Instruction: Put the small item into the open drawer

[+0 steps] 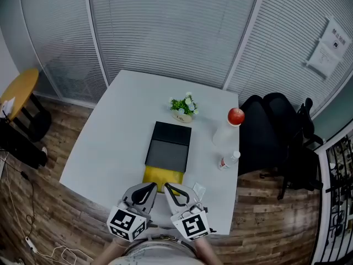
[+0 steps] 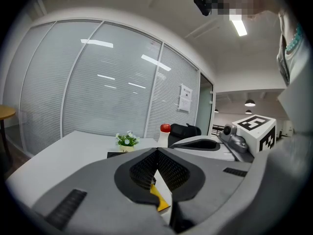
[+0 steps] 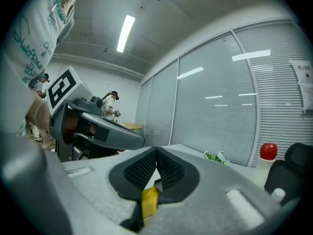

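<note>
Head view: left tongs [image 1: 153,186], right tongs [image 1: 167,187] closed by yellow drawer [image 1: 162,176].

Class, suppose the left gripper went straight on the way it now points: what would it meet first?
Most likely the yellow open drawer, just ahead of the left gripper's shut tips; the black box lies beyond it. Depth is uncertain.

Your head camera looks steeply down on the table [image 1: 110,142]; both gripper views skim low across it, sharing the plant [image 1: 182,107].
</note>
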{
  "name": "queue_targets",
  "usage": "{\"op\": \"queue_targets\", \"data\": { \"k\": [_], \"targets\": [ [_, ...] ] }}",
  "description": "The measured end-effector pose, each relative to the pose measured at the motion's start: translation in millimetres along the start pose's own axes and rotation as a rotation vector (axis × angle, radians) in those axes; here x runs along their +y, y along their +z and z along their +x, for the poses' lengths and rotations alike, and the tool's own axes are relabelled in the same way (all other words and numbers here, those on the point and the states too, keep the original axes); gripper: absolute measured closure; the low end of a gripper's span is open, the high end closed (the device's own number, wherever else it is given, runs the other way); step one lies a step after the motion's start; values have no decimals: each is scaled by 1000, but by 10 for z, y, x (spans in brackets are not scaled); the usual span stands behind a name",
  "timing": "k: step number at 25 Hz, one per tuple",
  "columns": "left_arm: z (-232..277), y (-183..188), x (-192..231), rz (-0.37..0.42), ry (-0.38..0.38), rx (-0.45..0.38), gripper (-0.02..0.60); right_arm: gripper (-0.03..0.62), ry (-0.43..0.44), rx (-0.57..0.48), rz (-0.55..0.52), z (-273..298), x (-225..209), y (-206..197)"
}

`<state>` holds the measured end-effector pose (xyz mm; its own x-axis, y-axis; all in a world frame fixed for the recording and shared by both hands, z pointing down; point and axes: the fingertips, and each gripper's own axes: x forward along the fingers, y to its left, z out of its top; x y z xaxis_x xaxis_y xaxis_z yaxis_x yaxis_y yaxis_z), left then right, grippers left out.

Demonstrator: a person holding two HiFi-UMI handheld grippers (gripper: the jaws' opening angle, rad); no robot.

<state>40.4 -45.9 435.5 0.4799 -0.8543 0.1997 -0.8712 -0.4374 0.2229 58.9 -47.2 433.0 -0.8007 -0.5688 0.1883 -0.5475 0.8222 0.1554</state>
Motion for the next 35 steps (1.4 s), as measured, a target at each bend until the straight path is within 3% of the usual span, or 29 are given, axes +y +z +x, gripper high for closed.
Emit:
{"op": "queue_targets", "data": {
  "k": [8, 18, 27, 35],
  "targets": [
    [383, -5, -43, -2, -26, 6, 584, 594, -57, 18, 34, -90, -421, -177],
    [642, 4, -168, 46, -166, 36, 584, 594, -204, 50, 78, -199, -682, -312],
    [584, 59, -18, 59, -272, 56, 584, 594, -294, 87, 85, -100, -592, -334],
    [483, 36, 108, 59, -322, 70, 584, 594, -330, 136, 83, 78, -490, -332]
  ]
}}
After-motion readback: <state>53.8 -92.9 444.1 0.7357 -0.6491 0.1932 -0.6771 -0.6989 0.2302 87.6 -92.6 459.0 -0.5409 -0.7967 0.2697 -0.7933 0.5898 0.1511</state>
